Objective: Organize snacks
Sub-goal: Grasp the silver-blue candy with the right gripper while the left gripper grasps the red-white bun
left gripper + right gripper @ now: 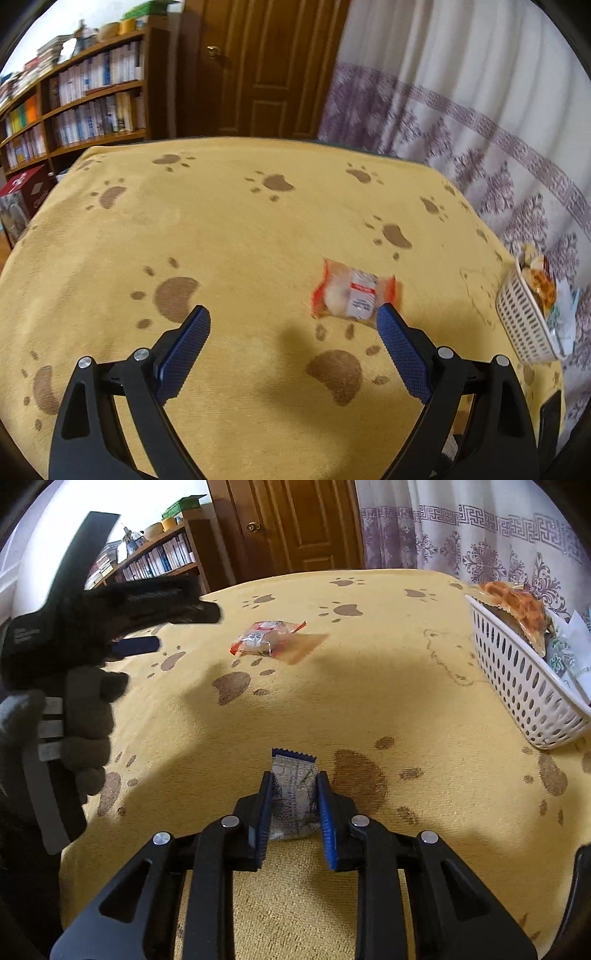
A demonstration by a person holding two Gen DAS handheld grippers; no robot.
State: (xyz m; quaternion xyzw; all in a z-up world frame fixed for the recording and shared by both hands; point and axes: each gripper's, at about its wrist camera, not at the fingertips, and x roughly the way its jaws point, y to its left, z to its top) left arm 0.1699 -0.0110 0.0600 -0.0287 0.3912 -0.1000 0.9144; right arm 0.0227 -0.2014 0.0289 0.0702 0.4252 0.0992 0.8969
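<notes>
My right gripper is shut on a small silver and blue snack packet, held just over the yellow cloth. An orange-edged clear snack packet lies on the cloth just past my left gripper's right fingertip. My left gripper hangs open above the cloth with nothing between its fingers. In the right wrist view the same orange packet lies at the middle far side, and the left gripper hovers at the left in a gloved hand.
A white perforated basket with snack bags in it stands at the right side of the table; in the left wrist view the basket sits near the right edge. A paw-print yellow cloth covers the table. Bookshelf, door and curtain stand behind.
</notes>
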